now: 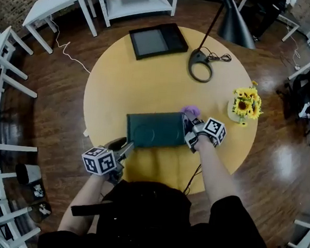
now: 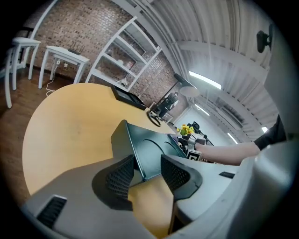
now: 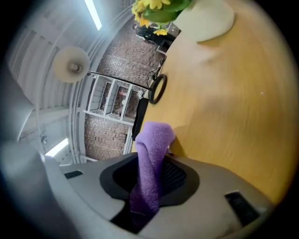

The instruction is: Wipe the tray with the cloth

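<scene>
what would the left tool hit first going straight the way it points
The dark green tray: its near corner sits between the parted jaws of the left tool, so contact would likely come at once.

**A Bright Workroom With Brick Walls and White Furniture**

A round yellow-wood table (image 1: 148, 82) is standing in the middle of a dark, glossy plank floor (image 1: 64, 106), which is catching pale reflections from overhead. On the table, a black lamp (image 1: 235, 25) is leaning over its ring-shaped base, a flat black-framed panel (image 1: 158, 40) is lying at the far edge, and sunflowers in a pale vase (image 1: 247, 105) are sitting to the right. Behind, a white shelf unit (image 1: 137, 2) and a white desk (image 1: 55, 2) are standing against a brick wall (image 2: 60, 32). White chairs (image 1: 4, 51) are lining the left side. Strip lights (image 2: 204, 80) are glowing along the ribbed ceiling.
</scene>
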Tool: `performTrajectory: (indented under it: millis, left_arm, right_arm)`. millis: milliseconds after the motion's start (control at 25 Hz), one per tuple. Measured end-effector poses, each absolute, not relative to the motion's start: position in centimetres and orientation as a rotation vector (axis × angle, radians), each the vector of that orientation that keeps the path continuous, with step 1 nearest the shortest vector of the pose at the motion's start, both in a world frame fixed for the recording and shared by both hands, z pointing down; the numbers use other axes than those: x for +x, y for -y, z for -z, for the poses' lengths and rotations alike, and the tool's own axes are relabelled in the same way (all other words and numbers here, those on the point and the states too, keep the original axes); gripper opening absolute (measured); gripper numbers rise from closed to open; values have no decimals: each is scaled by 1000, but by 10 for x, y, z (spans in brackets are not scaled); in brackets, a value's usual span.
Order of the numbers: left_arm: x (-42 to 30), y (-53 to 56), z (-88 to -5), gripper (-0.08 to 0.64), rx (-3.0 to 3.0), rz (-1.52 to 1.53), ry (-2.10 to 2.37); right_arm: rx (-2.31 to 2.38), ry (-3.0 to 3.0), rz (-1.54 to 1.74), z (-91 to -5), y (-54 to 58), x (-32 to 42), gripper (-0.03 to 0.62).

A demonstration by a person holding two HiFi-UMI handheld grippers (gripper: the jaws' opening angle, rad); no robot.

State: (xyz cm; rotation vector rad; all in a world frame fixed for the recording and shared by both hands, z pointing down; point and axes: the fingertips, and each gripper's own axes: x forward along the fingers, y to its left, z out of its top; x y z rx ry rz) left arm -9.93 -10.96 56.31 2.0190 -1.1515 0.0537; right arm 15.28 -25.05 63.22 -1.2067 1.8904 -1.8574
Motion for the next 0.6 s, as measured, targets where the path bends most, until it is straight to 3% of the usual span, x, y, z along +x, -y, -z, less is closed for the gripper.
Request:
performTrajectory:
  millis: [80, 600]
  left_arm:
    - [-106, 107, -566, 140, 2000, -28, 1171]
    - [-114, 112, -571, 115, 2052, -132, 1145]
  right_arm:
    - [-1175, -1894, 1865, -631, 248, 147, 112]
    - [-1222, -1909, 1782, -632, 185, 151, 112]
